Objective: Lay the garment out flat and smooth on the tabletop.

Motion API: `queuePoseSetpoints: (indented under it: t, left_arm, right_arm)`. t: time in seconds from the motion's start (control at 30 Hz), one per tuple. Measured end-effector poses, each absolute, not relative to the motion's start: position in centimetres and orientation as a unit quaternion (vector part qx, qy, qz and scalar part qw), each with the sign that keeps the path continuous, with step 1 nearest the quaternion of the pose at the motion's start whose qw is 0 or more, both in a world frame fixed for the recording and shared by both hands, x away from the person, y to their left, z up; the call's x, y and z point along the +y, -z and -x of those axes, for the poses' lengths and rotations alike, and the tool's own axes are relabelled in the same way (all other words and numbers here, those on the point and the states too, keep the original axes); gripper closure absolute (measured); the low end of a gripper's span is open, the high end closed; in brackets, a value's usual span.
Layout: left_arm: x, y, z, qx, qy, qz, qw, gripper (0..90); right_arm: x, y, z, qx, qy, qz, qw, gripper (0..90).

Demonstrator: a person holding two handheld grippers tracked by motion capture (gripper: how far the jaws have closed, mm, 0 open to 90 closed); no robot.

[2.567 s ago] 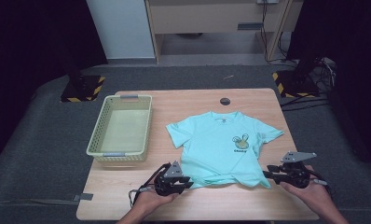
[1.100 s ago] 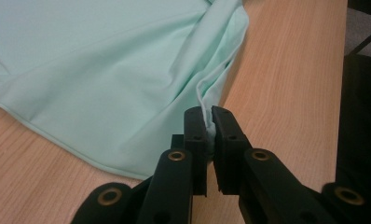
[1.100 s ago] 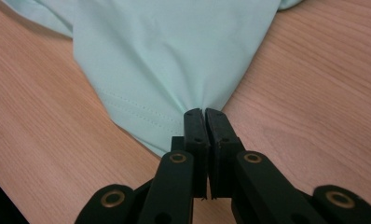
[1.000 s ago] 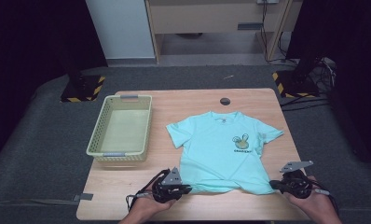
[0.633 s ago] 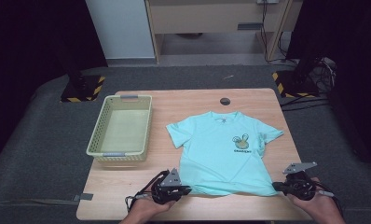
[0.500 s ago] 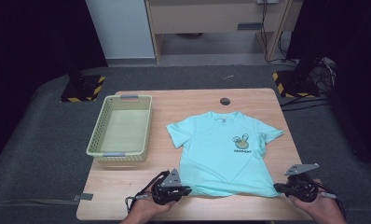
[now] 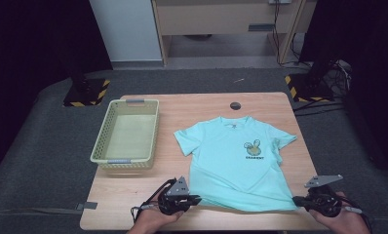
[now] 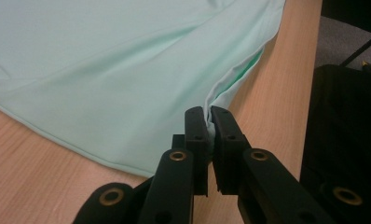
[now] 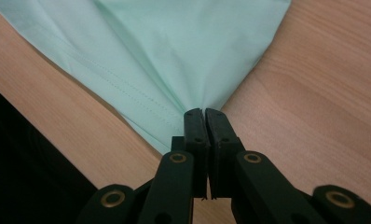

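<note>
Mint-green cotton T-shirt (image 7: 236,161) lies flat on the wooden desk (image 7: 192,105), at 3 o'clock from the yellow plastic basket (image 7: 126,134). Left tongs (image 7: 194,199) are clenched on its hem corner at 7 o'clock, right tongs (image 7: 295,200) on the corner at 5 o'clock. The cloth looks light, soft and limp, so the hem corners are good holds.

You have: one mint T-shirt (image 7: 236,161) on counter (image 7: 192,105), one yellow basket (image 7: 126,134), one small black disc (image 7: 235,105), two hand-held grippers, left hand-held gripper (image 7: 196,199), right hand-held gripper (image 7: 296,200).
</note>
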State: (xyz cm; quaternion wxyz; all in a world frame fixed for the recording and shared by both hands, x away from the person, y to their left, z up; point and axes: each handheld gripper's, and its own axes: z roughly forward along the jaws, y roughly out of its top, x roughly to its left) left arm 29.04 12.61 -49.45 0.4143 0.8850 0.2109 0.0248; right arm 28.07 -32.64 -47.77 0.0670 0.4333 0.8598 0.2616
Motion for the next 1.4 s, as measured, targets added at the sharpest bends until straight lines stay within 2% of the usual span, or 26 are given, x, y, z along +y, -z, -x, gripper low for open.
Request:
queuePoseSetpoints:
  t: [0.53, 0.97, 1.23, 1.4]
  left_arm:
    - [13.8, 49.8, -28.1, 0.214, -0.016, -0.89, 0.403, 85.5]
    - [13.2, 49.8, -26.6, 0.186, 0.004, -0.903, 0.387, 84.6]
    - [14.0, 49.5, -25.7, 0.209, 0.017, -0.894, 0.396, 65.6]
    - [14.7, 49.4, -25.8, 0.224, -0.001, -0.891, 0.394, 56.3]
  right_arm:
    - [-32.4, 47.8, -26.4, 0.862, -0.255, -0.435, 0.053, 87.9]
    - [-32.6, 48.0, -25.6, 0.869, -0.237, -0.432, 0.052, 87.1]
    - [-32.8, 47.9, -25.0, 0.873, -0.221, -0.431, 0.058, 75.4]
    - [-33.2, 47.5, -25.2, 0.869, -0.225, -0.434, 0.074, 68.6]
